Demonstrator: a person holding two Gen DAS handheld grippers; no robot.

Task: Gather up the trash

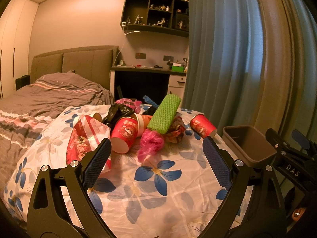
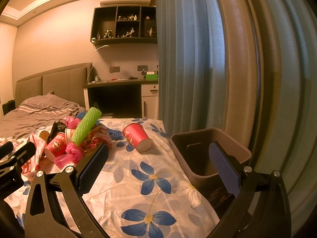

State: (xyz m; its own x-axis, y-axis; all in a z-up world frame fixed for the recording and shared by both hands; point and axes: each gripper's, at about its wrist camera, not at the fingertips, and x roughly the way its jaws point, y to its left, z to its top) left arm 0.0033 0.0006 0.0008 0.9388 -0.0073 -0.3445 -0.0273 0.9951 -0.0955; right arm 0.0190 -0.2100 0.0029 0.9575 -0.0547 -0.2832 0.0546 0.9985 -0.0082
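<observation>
A heap of trash lies on the flowered cloth point(image 1: 158, 178): a green foam net sleeve point(image 1: 165, 115), a red paper cup on its side point(image 1: 124, 134), pink plastic point(image 1: 151, 143), a black bag point(image 1: 118, 112), a red-and-white bag point(image 1: 85, 138). A second red cup point(image 1: 203, 126) lies apart to the right, also in the right wrist view point(image 2: 137, 136). A brown bin point(image 1: 249, 144) stands at the right edge point(image 2: 208, 154). My left gripper point(image 1: 156, 144) is open and empty just before the heap. My right gripper point(image 2: 158, 150) is open and empty, its right finger over the bin.
A bed with grey bedding point(image 1: 49, 97) lies to the left. A blue curtain point(image 1: 227, 49) hangs right behind the bin. A desk point(image 1: 148, 71) and wall shelf point(image 1: 154, 13) stand at the back.
</observation>
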